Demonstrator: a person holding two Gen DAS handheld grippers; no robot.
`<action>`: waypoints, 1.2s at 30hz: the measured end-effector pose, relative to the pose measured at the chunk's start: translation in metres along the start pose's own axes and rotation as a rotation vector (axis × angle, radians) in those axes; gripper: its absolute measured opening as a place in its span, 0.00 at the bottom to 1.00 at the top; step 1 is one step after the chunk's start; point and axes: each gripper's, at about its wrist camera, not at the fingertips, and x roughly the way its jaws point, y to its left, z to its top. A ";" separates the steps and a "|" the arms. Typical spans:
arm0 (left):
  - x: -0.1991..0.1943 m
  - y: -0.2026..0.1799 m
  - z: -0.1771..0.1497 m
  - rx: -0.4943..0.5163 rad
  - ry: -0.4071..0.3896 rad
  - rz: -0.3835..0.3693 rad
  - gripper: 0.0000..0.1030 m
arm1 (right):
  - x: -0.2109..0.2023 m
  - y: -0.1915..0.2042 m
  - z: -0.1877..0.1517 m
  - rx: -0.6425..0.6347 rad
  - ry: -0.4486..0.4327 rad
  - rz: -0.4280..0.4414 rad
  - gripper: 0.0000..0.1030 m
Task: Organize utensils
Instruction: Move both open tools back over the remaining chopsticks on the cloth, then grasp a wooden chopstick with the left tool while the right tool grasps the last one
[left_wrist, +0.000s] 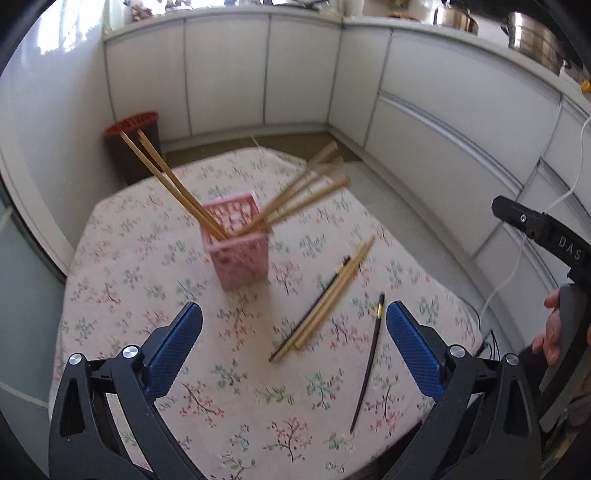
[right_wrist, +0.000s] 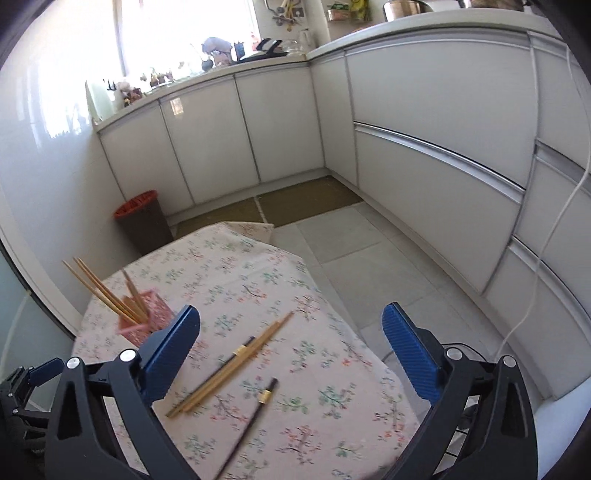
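Both grippers, left and right, gape empty over loose chopsticks awaiting the pink holder.

a brown bin with red rim stands by white cabinets.

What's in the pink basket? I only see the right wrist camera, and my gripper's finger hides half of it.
Observer: The pink basket holds wooden chopsticks: two lean left, and a blurred bunch leans right.
Operator: Is the other gripper holding anything?
Observer: No. The left gripper is open, gripping nothing.
Operator: Who's holding my gripper?
Observer: A hand is wrapped around the handle of the right gripper.
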 end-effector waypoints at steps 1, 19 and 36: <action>0.012 -0.003 -0.006 0.017 0.038 -0.015 0.93 | 0.004 -0.008 -0.007 -0.004 0.014 -0.019 0.94; 0.131 -0.020 -0.038 0.139 0.279 -0.221 0.43 | 0.042 -0.043 -0.045 0.057 0.141 -0.028 0.94; 0.154 -0.031 -0.035 0.272 0.290 -0.123 0.29 | 0.058 -0.046 -0.046 0.084 0.200 -0.028 0.94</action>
